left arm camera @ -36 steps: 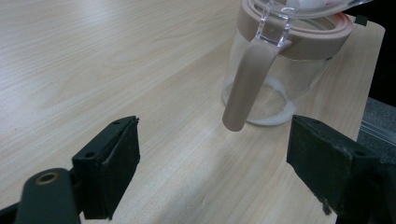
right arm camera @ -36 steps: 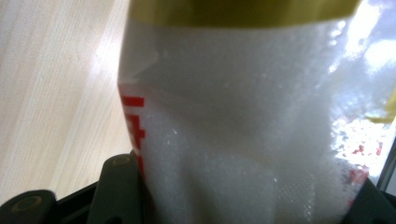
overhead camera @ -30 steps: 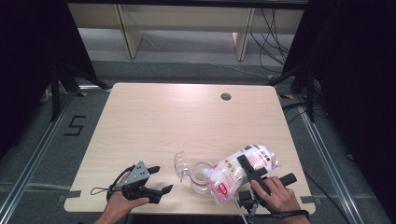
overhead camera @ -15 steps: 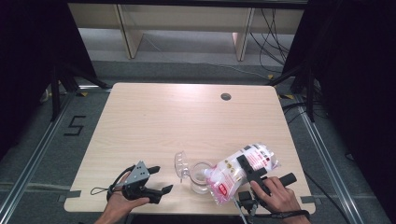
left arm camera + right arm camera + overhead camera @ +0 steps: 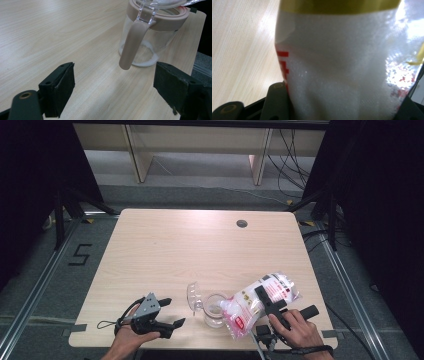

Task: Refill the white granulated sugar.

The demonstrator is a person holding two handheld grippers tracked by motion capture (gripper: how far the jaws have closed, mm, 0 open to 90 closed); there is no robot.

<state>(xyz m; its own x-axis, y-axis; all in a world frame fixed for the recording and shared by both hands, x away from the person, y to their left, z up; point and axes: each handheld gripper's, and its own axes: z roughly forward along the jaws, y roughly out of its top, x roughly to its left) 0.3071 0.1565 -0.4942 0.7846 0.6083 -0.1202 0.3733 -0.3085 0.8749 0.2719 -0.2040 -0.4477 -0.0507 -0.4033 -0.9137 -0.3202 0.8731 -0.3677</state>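
Nothing has shifted: the right tool stays clamped on the tilted sugar bag, probably pouring into the jar, while the left tool waits apart.

Table: pale wood-grain top, smooth, w/ soft sheen. Jar: clear glossy glass or plastic, can't tell which; matt pinkish plastic rim & handle. Bag: glossy thin plastic film, white grainy fill; jaw pads matt black, roughish.

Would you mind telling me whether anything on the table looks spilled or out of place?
Nothing looks spilled. The bag is tilted over the glass jar, whose lid is flipped open, and white grains sit in the jar's bottom.
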